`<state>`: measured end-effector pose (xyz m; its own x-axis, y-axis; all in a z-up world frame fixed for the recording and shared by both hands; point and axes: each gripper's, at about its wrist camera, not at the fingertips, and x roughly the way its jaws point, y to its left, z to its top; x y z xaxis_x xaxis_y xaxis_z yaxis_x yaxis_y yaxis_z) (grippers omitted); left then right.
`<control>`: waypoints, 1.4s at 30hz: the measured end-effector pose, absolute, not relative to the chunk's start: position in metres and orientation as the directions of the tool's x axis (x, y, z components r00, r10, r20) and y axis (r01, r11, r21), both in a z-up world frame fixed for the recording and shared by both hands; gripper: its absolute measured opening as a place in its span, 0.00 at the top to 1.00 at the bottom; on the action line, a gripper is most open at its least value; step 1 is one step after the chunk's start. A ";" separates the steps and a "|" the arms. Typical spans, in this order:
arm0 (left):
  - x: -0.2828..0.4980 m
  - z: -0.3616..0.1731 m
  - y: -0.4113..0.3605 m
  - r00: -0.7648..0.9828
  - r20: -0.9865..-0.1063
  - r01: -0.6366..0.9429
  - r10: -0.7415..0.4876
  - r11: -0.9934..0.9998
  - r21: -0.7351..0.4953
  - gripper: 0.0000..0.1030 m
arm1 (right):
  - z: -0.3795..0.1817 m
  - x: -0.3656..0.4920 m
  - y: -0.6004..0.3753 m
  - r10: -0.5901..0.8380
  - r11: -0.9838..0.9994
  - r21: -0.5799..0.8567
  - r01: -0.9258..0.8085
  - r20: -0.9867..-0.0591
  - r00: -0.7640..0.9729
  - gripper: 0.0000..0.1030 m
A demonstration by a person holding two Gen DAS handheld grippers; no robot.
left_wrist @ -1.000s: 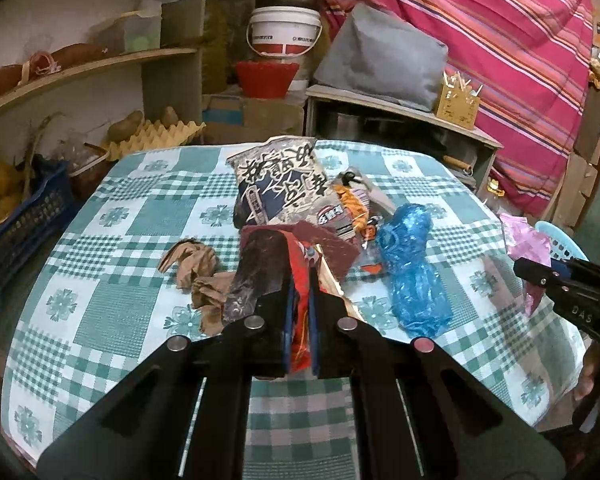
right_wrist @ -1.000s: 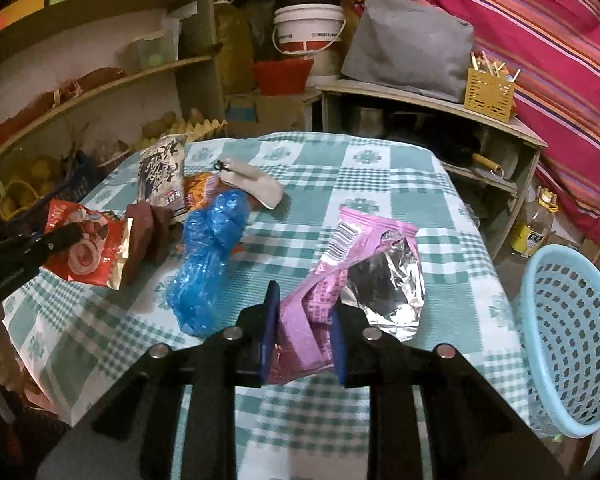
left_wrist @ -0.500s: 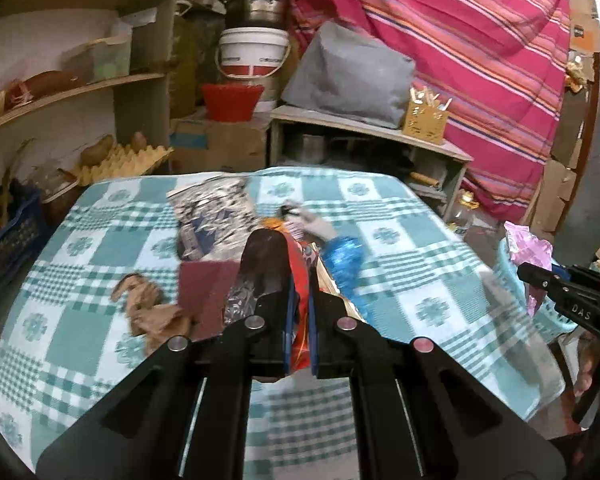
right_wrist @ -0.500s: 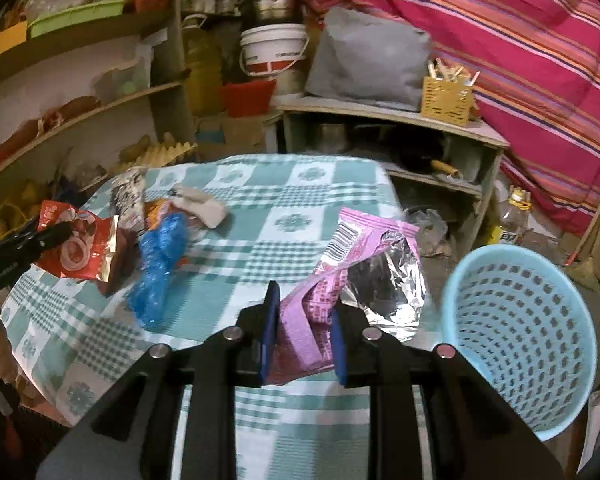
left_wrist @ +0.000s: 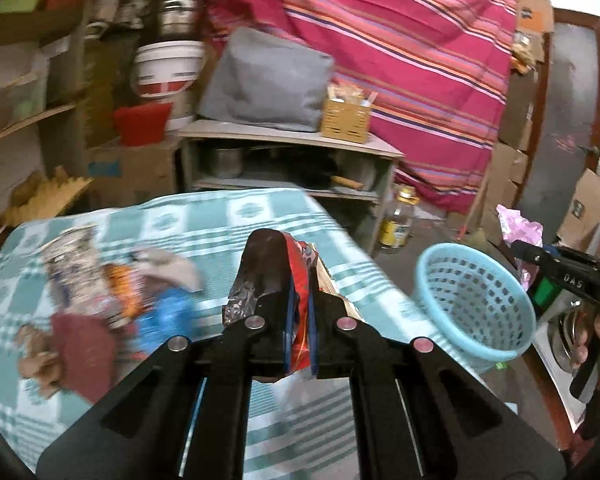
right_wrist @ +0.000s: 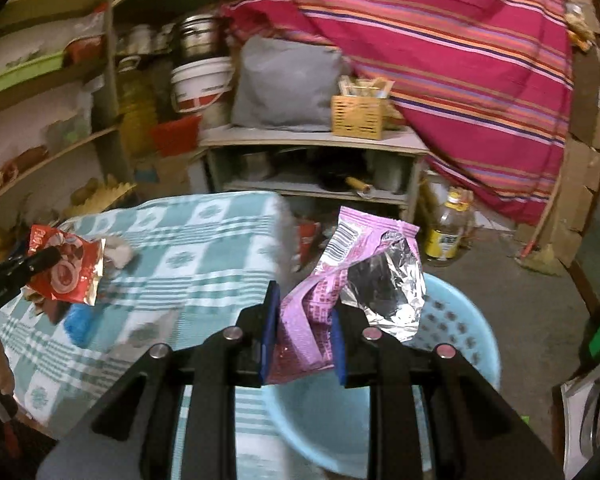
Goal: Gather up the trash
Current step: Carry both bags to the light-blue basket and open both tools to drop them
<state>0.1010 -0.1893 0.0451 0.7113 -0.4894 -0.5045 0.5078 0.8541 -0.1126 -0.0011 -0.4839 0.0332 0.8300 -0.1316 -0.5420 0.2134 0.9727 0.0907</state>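
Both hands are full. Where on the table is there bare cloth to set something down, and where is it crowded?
Bare checked tablecloth runs along the table's far side and its edge nearest the blue basket. The camera's left side is crowded: a blue plastic bag, snack wrappers and brown crumpled paper lie bunched together there. The basket's mouth is open too.

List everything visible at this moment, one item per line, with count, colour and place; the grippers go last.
pink wrapper: 1, pink and silver, held above basket
red wrapper: 1, red, held over table
basket: 1, light blue, on the floor beside the table
tablecloth: 1, green-white check, on table
blue bag: 1, blue, on table
bucket: 1, white and red, back shelf
oil bottle: 1, yellow, floor
left gripper: shut on red wrapper
right gripper: shut on pink wrapper
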 end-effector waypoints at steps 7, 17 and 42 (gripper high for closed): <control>0.094 0.032 -0.278 0.636 -0.518 0.625 -0.572 0.776 -0.090 0.96 | 0.001 -0.015 -0.533 -0.151 0.952 0.133 0.275 -0.579 0.801 0.77; 0.092 0.006 -0.361 0.535 -0.529 0.721 -0.659 0.683 -0.121 0.96 | -0.014 -0.018 -0.551 -0.167 0.950 0.118 0.291 -0.595 0.786 0.77; 0.108 0.018 -0.323 0.655 -0.524 0.603 -0.544 0.795 -0.072 0.13 | -0.025 -0.009 -0.555 -0.155 0.927 0.174 0.333 -0.631 0.760 0.39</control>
